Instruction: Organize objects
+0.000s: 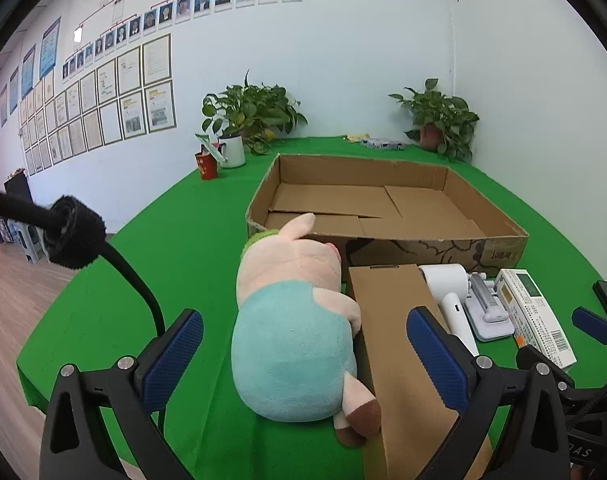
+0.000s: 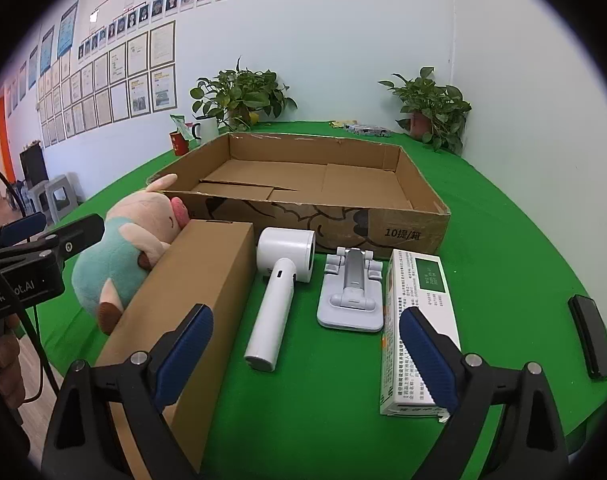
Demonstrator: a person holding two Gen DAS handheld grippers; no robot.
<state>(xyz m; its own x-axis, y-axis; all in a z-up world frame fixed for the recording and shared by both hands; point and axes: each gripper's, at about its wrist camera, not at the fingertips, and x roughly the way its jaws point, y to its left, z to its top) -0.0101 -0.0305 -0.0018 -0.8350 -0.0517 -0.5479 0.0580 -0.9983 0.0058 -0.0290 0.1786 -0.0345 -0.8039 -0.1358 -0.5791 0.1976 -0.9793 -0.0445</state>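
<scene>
A plush pig [image 1: 291,320] in a teal shirt lies on the green table, against a long brown box [image 1: 403,344]. My left gripper [image 1: 303,356] is open, its fingers either side of the pig's rear. In the right wrist view the pig [image 2: 123,256], the brown box [image 2: 183,304], a white hair dryer [image 2: 279,280], a grey phone stand [image 2: 353,296] and a white-green carton [image 2: 419,320] lie in a row. My right gripper [image 2: 303,352] is open and empty above the table, before the dryer and stand. A shallow open cardboard tray [image 2: 407,232] stands behind them, empty.
Two potted plants [image 1: 251,112] [image 1: 439,120], a white mug [image 1: 231,150] and a red cup [image 1: 206,165] stand at the table's back. A black flat object [image 2: 591,336] lies at the right. The table's left edge drops to a wooden floor.
</scene>
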